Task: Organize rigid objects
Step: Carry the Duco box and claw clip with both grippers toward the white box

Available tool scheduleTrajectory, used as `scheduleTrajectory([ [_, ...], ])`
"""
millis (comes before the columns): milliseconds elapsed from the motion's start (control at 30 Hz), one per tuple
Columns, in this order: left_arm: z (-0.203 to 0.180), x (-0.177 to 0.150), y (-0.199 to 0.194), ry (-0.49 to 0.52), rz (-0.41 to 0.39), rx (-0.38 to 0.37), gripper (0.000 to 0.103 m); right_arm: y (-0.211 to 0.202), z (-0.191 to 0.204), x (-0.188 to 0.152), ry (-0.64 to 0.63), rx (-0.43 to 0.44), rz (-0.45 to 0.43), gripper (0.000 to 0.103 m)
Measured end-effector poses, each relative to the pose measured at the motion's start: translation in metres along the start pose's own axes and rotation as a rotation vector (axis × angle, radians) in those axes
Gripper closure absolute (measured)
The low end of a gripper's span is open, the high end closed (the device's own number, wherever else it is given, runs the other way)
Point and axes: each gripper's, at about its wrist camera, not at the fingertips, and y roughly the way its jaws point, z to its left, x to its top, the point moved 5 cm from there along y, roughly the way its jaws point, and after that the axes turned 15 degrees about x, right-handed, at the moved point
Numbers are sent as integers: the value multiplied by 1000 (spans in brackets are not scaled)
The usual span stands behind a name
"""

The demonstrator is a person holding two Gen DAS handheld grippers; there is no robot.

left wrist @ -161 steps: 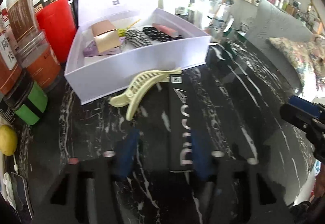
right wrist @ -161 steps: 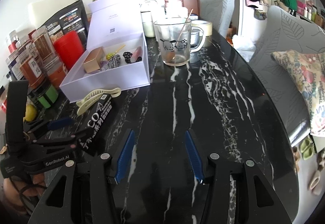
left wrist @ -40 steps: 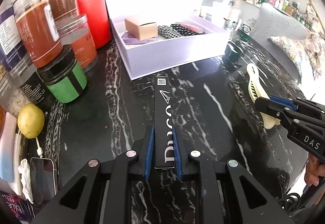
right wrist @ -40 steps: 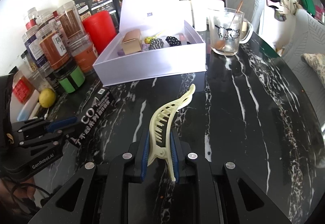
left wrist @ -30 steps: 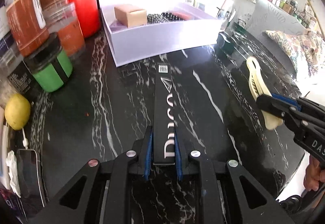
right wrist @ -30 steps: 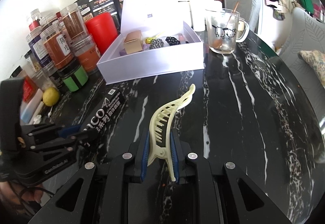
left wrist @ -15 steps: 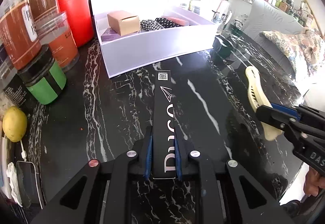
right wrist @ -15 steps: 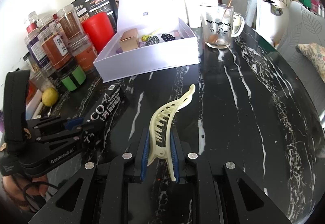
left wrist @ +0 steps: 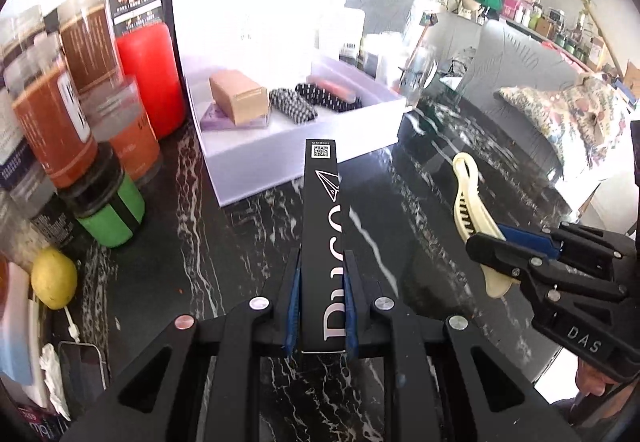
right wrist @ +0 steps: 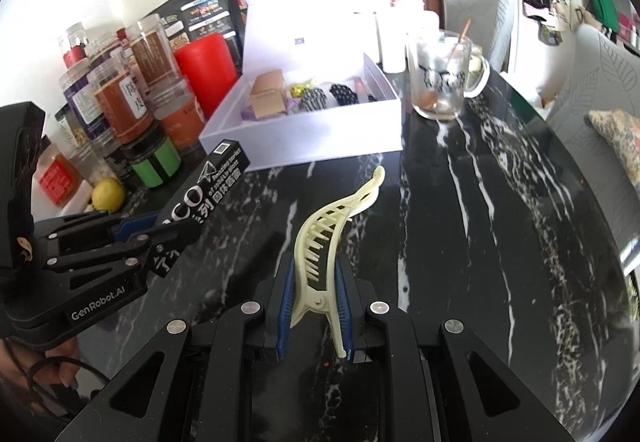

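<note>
My left gripper is shut on a long black box with white lettering, held above the black marble table and pointing at the open white box. My right gripper is shut on a cream hair claw clip, also held above the table. The white box holds a tan carton, two black-and-white patterned items and a pink item. The left gripper with the black box shows at the left of the right wrist view. The right gripper with the clip shows at the right of the left wrist view.
Jars, a red canister and a green-banded jar crowd the table's left side, with a lemon and a phone. A glass mug stands right of the white box. Chairs stand beyond the table's right edge.
Both grippers have risen and moved closer to the white box with their objects held. The black box's tip now overlaps the white box's front wall in the left wrist view.
</note>
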Motion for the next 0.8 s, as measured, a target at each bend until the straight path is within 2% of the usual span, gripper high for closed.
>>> scheduleTrajectory([
  [433,3,35,-22,4,-72,6,85,-14,17,33,-52,31,-37,84],
  [667,5,56,-19,-2,-77,10,85,-9,19,53,-84,41,-48,83],
  [800,6,68,-16,5,-93,38,85,-3,18,66,-103,50,-48,83],
])
